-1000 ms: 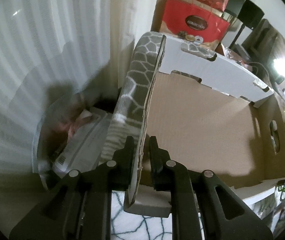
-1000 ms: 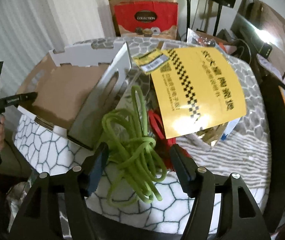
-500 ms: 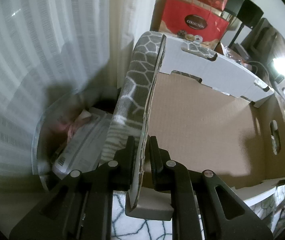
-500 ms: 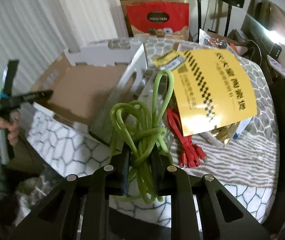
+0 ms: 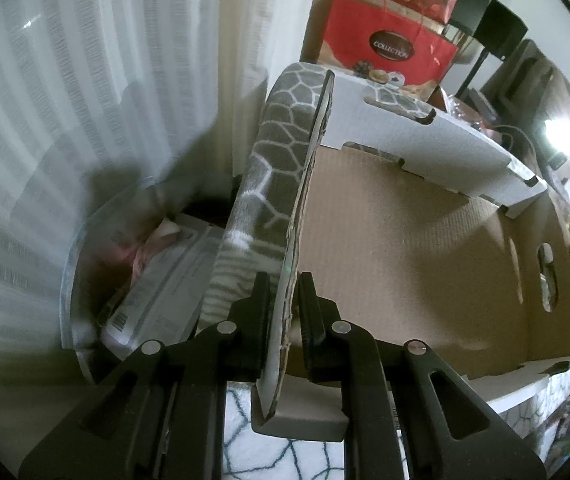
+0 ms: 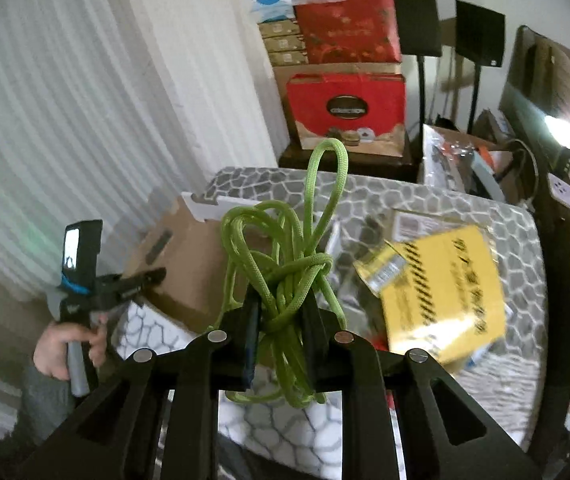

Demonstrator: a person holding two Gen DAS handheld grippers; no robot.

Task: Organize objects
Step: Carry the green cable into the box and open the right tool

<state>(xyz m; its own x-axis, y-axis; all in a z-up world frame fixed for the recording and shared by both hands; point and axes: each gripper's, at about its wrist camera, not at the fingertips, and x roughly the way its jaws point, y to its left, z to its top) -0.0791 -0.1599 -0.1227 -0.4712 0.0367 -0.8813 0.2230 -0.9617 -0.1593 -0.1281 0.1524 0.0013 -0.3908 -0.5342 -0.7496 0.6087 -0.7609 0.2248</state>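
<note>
The left tongs [image 5: 283, 312] are clamped on the near wall of the cardboard box [image 5: 425, 264], which sits on the table [image 6: 425, 208] with its inside bare as far as the left wrist view shows. The right tongs [image 6: 281, 322] are closed tight on a knotted green cord [image 6: 285, 272], held up in the air above the table's near edge, just right of the box. Nothing appears packed yet; the cord looks bound for the box first. A yellow packet [image 6: 445, 292] and other clutter on the table remain to be sorted.
</note>
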